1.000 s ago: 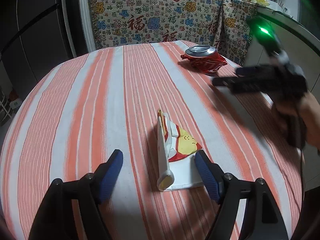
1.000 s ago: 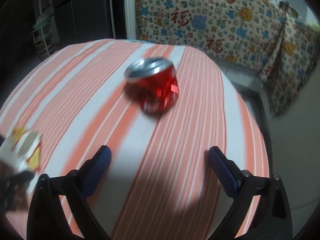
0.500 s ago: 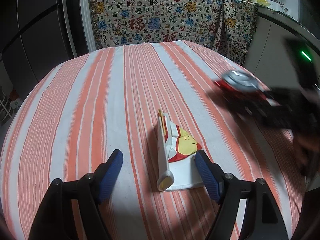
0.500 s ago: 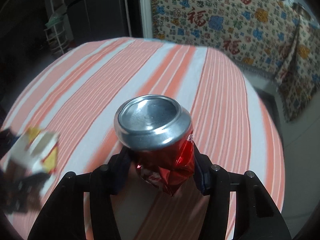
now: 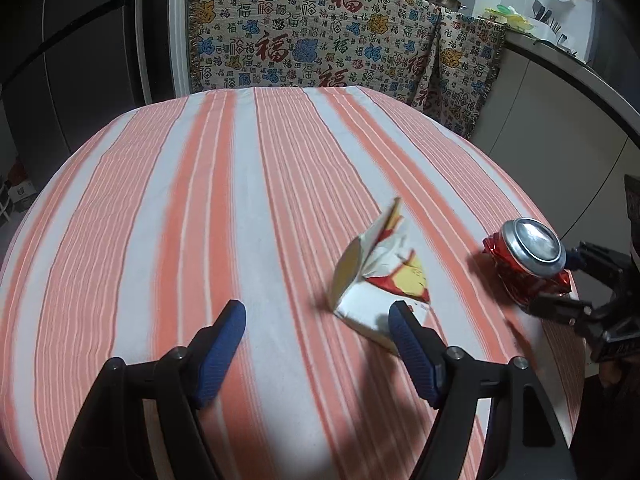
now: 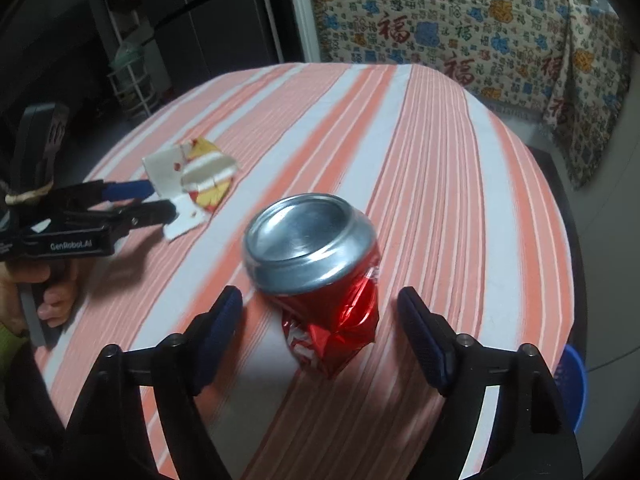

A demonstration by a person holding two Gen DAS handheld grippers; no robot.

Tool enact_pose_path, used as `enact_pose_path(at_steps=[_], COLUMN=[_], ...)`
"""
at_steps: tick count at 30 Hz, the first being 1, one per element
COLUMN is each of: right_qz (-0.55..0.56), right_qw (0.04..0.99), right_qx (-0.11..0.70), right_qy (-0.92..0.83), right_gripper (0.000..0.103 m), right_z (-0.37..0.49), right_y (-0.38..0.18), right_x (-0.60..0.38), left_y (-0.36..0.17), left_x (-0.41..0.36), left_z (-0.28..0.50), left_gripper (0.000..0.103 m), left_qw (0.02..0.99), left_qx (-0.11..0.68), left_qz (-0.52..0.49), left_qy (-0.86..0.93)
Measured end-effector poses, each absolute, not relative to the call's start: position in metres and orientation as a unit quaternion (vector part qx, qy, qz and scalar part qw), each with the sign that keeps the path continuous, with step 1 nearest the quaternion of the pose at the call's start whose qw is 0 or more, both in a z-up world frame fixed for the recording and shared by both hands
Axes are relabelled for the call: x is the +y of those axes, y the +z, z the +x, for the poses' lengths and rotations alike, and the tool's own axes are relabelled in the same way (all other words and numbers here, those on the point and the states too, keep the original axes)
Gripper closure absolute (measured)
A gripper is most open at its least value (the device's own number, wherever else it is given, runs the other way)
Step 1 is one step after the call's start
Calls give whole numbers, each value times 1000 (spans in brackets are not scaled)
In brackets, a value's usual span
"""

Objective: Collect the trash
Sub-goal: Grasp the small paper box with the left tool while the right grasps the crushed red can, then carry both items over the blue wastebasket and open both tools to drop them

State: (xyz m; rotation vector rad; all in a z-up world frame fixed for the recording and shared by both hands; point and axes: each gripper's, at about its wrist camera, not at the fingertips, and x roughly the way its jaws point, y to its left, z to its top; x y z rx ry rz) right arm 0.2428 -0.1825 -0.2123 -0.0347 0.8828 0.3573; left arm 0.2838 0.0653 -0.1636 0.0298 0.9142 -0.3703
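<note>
Bench (image 5: 240, 200): striped cloth. Can (image 6: 320, 264), crushed, near the edge between the right gripper (image 6: 320, 336) pads; jaws opening, not pressing. Carton (image 5: 380, 276) lies flattened beside the left gripper (image 5: 316, 340), jaws apart. Both pieces uncollected; no bin identifiable.
</note>
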Motion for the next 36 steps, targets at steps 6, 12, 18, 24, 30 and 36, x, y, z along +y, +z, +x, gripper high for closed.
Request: enact_pose_path(at_steps=[6, 12, 18, 24, 30, 36], right_qz=[-44, -46, -9, 21, 49, 83], right_qw=[892, 885, 888, 892, 898, 908], right_qx=[406, 418, 417, 407, 395, 382], right_qy=[195, 197, 195, 194, 186, 153], right_gripper=[20, 38, 39, 39, 39, 39], right_z=[248, 258, 252, 245, 234, 224], right_y=[-197, -199, -193, -181, -169, -150], right_x=[-167, -165, -180, -192, -206, -248], left_y=[-153, -147, -152, -137, -125, -115], left_x=[52, 22, 19, 25, 4, -48], left_z=[290, 292, 294, 283, 273, 256], left_gripper=[27, 34, 95, 97, 97, 97], left_qw=[878, 873, 870, 878, 875, 861], left_qx=[435, 416, 423, 414, 415, 415], left_qz=[30, 97, 93, 55, 54, 53], left_qy=[-196, -234, -234, -234, -244, -289])
